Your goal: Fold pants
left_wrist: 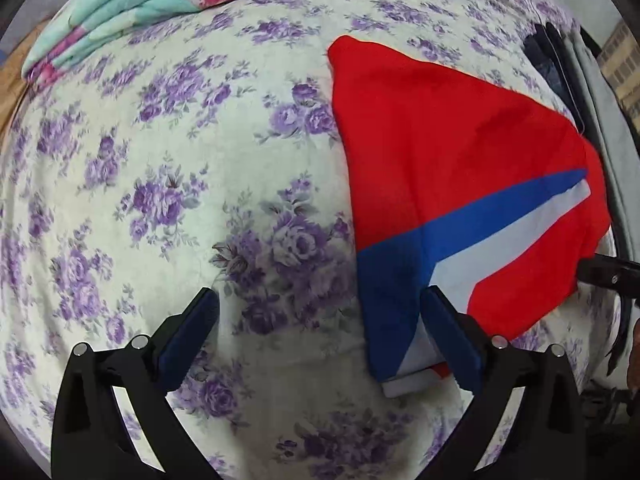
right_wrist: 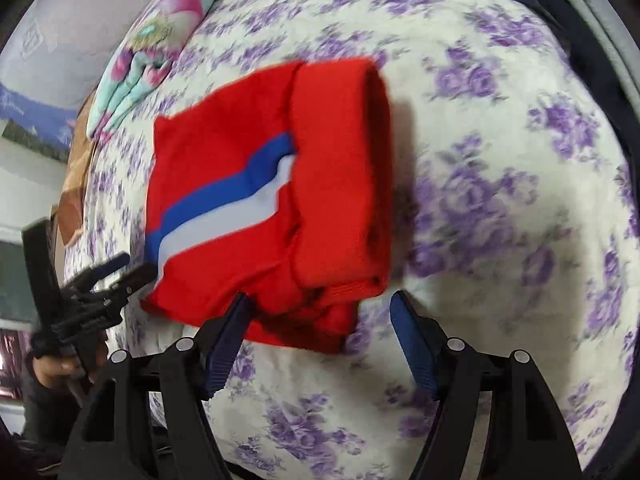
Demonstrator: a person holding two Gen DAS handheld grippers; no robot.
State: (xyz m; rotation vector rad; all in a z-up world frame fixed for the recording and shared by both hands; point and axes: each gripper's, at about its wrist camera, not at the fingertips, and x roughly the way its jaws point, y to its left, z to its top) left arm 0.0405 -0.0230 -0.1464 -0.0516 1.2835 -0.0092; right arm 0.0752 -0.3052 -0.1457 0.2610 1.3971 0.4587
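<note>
The red pants (left_wrist: 448, 140) with a blue and white stripe lie folded into a compact bundle on the floral bed sheet (left_wrist: 180, 168). My left gripper (left_wrist: 320, 300) is open and empty at the bundle's near left corner, its right finger (left_wrist: 448, 328) over the blue stripe end. In the right wrist view the folded pants (right_wrist: 272, 184) lie in front of my right gripper (right_wrist: 320, 304), which is open and empty just short of the bundle's near edge. The left gripper (right_wrist: 128, 270) shows at the far left of that view, beside the pants.
A folded teal and pink floral blanket (left_wrist: 132, 4) lies at the far left of the bed. Dark and grey clothes (left_wrist: 568, 76) lie along the bed's right edge. A wall and furniture (right_wrist: 24, 184) stand beyond the bed's left side.
</note>
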